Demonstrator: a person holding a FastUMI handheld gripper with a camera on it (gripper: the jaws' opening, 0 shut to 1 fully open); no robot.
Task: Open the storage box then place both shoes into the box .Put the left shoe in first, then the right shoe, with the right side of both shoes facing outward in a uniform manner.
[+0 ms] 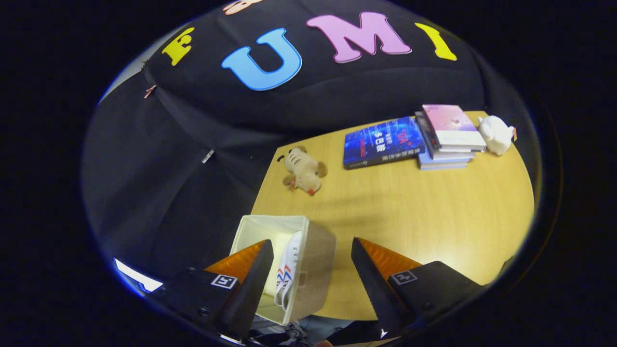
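One shoe (288, 274) stands in the storage box (315, 250) below the raised, wide-open, empty claw (312, 253)

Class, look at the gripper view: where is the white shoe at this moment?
The white shoe stands on edge inside the open storage box at the table's near left corner, between the open gripper's fingers, nearer the left one.

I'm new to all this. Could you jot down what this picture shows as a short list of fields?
gripper: gripper open, fingers apart, holding nothing
storage box: storage box open, at the table's near corner, between the fingers
shoe: one white shoe standing inside the box
table: wooden table
beyond the fingers: tan plush toy, blue book, stack of books, white plush toy
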